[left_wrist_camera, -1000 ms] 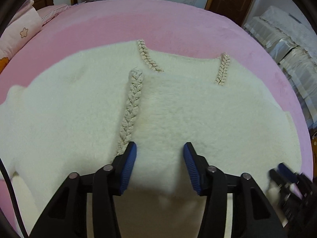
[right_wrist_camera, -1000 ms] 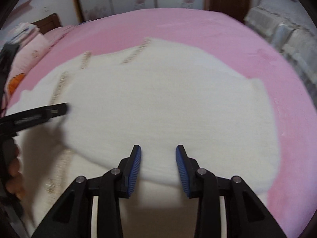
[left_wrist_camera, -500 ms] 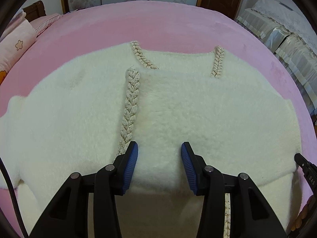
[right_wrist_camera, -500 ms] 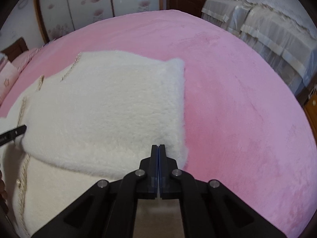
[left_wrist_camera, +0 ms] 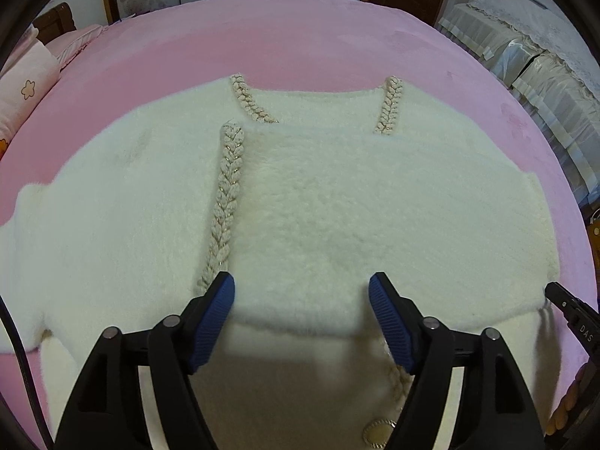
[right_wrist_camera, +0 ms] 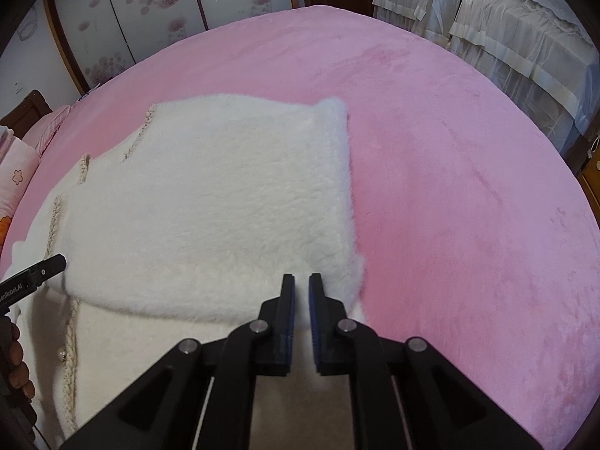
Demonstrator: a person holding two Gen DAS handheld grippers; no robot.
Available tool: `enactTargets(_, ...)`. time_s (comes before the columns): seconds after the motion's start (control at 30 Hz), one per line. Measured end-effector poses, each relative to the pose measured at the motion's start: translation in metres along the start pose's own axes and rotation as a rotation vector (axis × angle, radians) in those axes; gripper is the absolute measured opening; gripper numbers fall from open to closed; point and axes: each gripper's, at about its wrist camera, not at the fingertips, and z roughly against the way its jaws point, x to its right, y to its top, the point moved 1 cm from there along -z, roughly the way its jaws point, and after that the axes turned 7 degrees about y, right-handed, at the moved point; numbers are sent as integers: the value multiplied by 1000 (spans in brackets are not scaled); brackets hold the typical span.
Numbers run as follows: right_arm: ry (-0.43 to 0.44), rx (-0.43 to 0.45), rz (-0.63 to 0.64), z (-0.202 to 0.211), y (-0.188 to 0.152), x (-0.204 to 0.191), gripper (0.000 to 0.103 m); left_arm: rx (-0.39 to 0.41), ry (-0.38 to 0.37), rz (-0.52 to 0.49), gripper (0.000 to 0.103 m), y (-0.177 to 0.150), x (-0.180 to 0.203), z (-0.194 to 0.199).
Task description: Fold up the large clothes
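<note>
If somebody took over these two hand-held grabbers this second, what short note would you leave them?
Left gripper: open, jaws have just been opening, nothing between the pads, above the folded flap's near edge.
Right gripper: jaws have just been opening to a narrow gap at the flap's right corner; no cloth visibly pinched.
White fluffy cardigan: flat on the pink bed, braided trim up.
Done: one side folded across the front.
Left: the other side and sleeve remain spread out; fold them in, then fold lengthwise.

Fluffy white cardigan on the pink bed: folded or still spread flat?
Partly folded. The fluffy white cardigan has one flap doubled over its front, its edge lying atop the lower layer; the other sleeve remains spread.
</note>
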Motion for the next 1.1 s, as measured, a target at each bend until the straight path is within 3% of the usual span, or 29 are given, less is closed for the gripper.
enactTargets(0.1,10,-7,-1,8,-3,-5,27,-8,-7,3,73,-3,-2,12)
enactTargets(0.63,17,-9,88,83,-34,-54,27,30,29,-50,73,-35,-33,106)
enactTargets(1.1,52,22,238,142,-64,-159,27,46,50,-46,74,-95,-136,179)
